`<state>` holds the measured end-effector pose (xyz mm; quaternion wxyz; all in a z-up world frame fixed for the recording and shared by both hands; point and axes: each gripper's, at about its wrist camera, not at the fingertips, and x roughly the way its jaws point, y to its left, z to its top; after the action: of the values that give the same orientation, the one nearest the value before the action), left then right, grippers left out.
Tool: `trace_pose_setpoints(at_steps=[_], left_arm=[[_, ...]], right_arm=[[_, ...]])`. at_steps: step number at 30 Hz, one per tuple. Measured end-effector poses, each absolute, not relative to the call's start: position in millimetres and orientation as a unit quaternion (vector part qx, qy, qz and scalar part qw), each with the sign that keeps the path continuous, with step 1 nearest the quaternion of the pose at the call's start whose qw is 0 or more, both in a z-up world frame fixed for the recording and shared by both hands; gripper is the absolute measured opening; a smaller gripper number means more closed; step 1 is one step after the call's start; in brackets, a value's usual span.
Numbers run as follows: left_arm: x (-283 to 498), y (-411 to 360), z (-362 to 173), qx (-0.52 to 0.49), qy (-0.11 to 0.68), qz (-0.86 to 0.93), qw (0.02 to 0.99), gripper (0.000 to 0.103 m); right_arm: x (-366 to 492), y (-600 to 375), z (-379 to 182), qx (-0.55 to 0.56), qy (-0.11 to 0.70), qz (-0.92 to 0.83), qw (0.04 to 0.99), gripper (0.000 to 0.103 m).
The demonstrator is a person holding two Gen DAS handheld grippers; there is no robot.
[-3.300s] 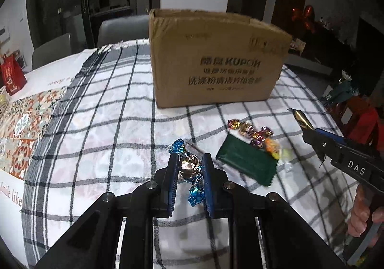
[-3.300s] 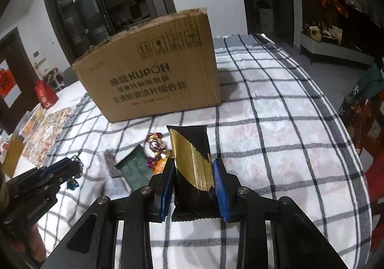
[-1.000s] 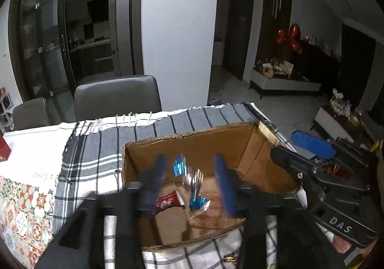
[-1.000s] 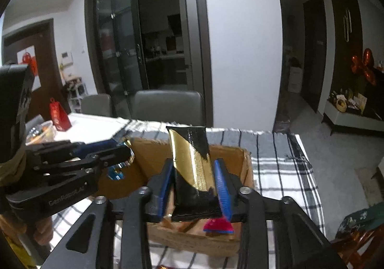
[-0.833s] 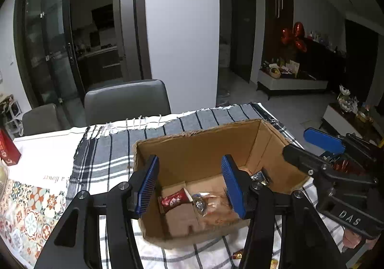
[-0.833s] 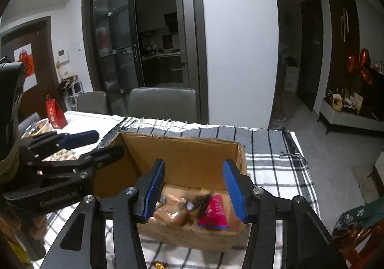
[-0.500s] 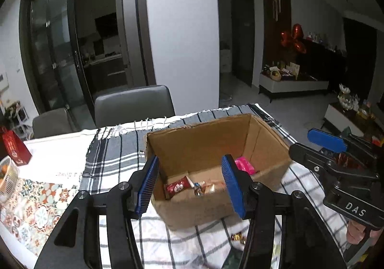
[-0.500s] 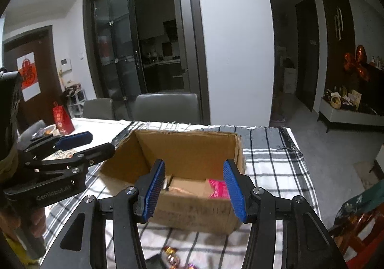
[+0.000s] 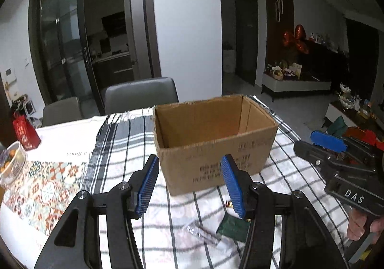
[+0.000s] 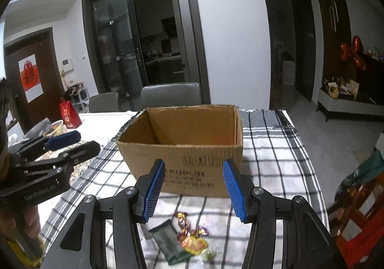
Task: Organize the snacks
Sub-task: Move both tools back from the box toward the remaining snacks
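Right wrist view shows the right claw (image 10: pixel 193 188) apart and empty, with the green packet (image 10: pixel 168 241) and candies (image 10: pixel 189 235) lying just below it, nearer than the box (image 10: pixel 182 149).

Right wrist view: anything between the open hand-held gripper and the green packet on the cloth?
Nothing visible. The right hand-held gripper hangs open above the green packet; wrapped candies lie against it.

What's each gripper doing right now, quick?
Left gripper: open, holding nothing, in front of the cardboard box.
Right gripper: open, holding nothing, above the loose candies.
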<state>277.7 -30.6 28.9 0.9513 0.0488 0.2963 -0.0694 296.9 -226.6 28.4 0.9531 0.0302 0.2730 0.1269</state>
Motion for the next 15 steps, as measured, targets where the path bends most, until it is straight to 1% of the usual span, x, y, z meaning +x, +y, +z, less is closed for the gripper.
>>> trace_pose_setpoints(at_steps=[6, 15], left_arm=[[259, -26, 10, 0.033, 0.316, -0.071, 0.946, 0.053], [245, -21, -30, 0.017, 0.351, -0.071, 0.933, 0.053]], right_arm=[[275, -224, 15, 0.021, 0.277, 0.115, 0.954, 0.051], [258, -223, -18, 0.027, 0.314, 0.109, 0.943, 0.051]])
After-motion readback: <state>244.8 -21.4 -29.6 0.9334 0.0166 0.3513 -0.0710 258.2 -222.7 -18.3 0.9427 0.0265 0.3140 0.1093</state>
